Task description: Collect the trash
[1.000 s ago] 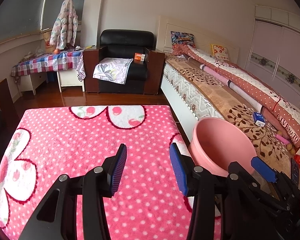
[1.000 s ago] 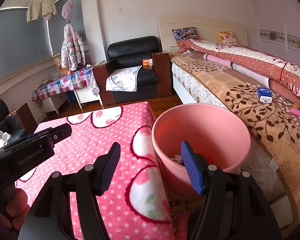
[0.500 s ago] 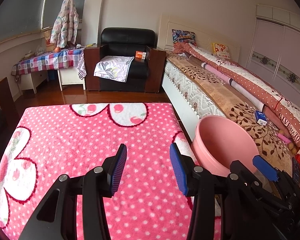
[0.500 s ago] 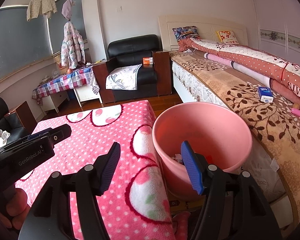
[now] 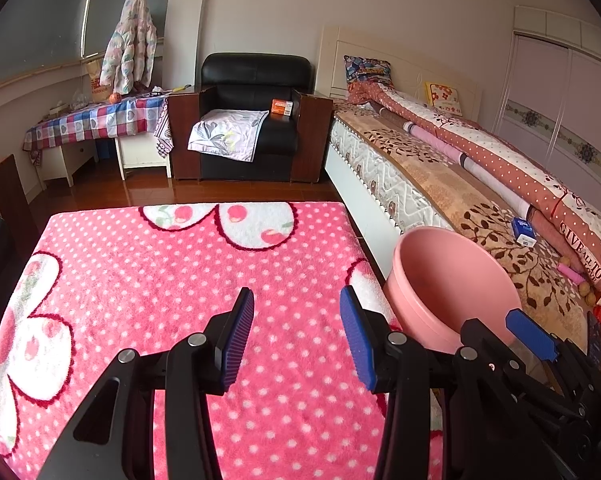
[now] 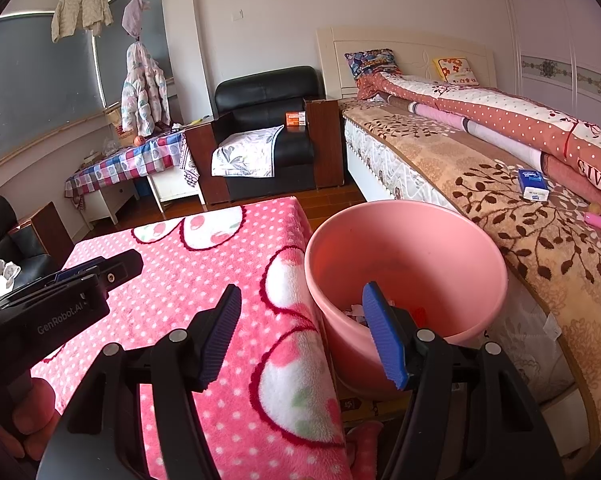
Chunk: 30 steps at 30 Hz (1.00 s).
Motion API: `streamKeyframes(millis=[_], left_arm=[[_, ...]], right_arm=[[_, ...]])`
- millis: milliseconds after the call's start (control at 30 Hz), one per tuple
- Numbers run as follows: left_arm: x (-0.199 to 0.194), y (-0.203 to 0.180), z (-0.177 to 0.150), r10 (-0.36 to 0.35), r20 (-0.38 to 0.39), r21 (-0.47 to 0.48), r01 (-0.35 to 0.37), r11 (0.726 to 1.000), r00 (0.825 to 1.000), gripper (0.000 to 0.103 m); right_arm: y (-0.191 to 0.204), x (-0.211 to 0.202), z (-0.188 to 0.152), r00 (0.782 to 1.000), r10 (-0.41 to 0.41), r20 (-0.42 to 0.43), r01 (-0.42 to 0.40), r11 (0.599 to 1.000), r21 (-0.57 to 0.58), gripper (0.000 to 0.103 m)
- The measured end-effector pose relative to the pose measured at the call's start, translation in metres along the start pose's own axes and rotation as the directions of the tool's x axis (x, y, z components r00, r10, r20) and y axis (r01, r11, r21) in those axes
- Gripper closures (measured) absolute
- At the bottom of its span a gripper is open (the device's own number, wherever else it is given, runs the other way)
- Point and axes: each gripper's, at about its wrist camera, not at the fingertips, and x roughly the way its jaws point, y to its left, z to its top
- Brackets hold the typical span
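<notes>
Left gripper (image 5: pixel 296 336), right gripper (image 6: pixel 300 332): fingers parted, nothing held. Bucket (image 6: pixel 476 236) set beside worktop (image 5: pixel 148 272) for trash (image 6: pixel 354 312).

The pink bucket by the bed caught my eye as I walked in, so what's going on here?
A person holds a two-finger gripper in each hand over a table with a pink polka-dot cover. The left gripper and right gripper are both open and hold nothing. The pink bucket stands between table and bed, with a few scraps in its bottom. No trash shows on the cover.
</notes>
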Motion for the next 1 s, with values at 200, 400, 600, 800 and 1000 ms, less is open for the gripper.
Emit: streamKeyframes(millis=[200, 400, 600, 800, 1000], left_arm=[[0.0001, 0.0000, 0.0000, 0.001, -0.001, 0.000, -0.001, 1.000, 1.000, 0.059], [0.0001, -0.0007, 0.0007, 0.001, -0.003, 0.000, -0.001, 1.000, 1.000, 0.059], [0.0007, -0.0012, 0.0000, 0.001, -0.005, 0.001, -0.001, 1.000, 1.000, 0.059], [0.0009, -0.0005, -0.0014, 0.001, -0.007, 0.000, -0.001, 1.000, 1.000, 0.059], [0.0010, -0.0011, -0.0004, 0.002, -0.009, 0.001, -0.002, 1.000, 1.000, 0.059]], right_arm=[[0.0004, -0.0004, -0.0008, 1.000, 0.000, 0.000, 0.000, 1.000, 0.000, 0.039], [0.0000, -0.0002, 0.0010, 1.000, 0.000, -0.002, 0.000, 1.000, 0.001, 0.039], [-0.0002, 0.0002, -0.0001, 1.000, 0.002, -0.003, -0.002, 1.000, 0.001, 0.039], [0.0002, 0.0008, -0.0014, 1.000, 0.001, -0.004, -0.001, 1.000, 0.001, 0.039], [0.0007, 0.0008, -0.0023, 1.000, 0.002, -0.005, -0.002, 1.000, 0.001, 0.039]])
